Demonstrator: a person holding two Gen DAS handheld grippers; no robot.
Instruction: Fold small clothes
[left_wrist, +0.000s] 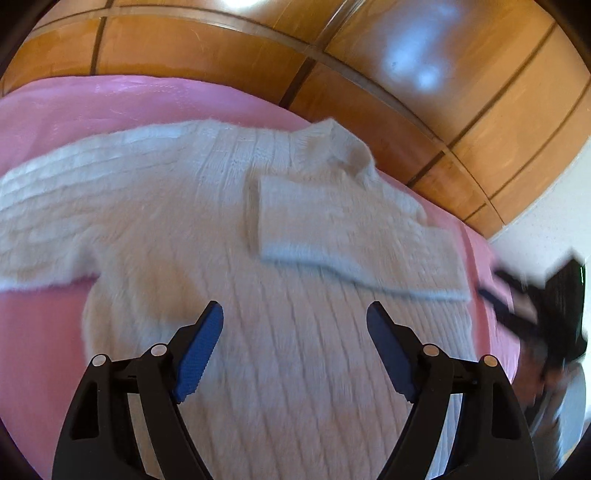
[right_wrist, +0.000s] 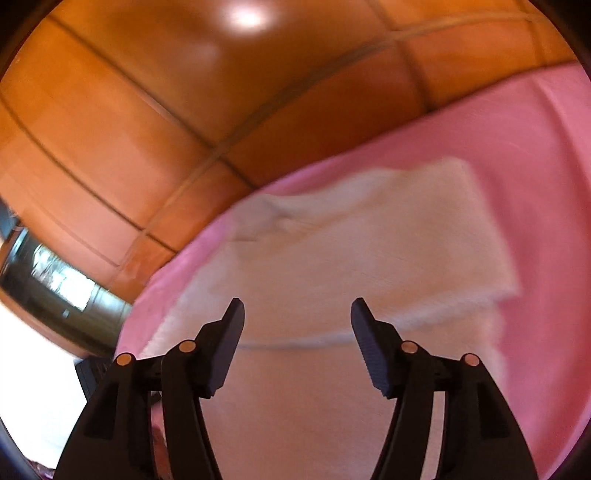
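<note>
Here's the white sweater (left_wrist: 229, 229), fluffy cable knit with ribbed lines running down the body, spread flat on the pink sheet (left_wrist: 55, 110). One sleeve (left_wrist: 354, 236) is folded across the chest, its cuff end sitting near the middle of the body just below the collar (left_wrist: 332, 144); the other sleeve stretches out flat toward the left edge of the left wrist view. Pink sheet shows as a bare band beyond the collar, under the outstretched sleeve, and in a narrow strip along the right side of the body. Beyond the sheet, a glossy wooden panelled surface (left_wrist: 369, 62) curves round the far side. The left gripper (left_wrist: 295, 332) hangs over the lower body of the sweater, jaws spread wide, blue pads (left_wrist: 201, 350) holding nothing, knit visible in the gap between them. The right gripper (right_wrist: 297, 321), seen blurred at the right edge of the left view, is also over the garment, jaws wide apart and empty, the sweater (right_wrist: 351, 258) filling the space between and ahead of its fingers, soft with motion blur, pink sheet (right_wrist: 535, 147) to its right.
</note>
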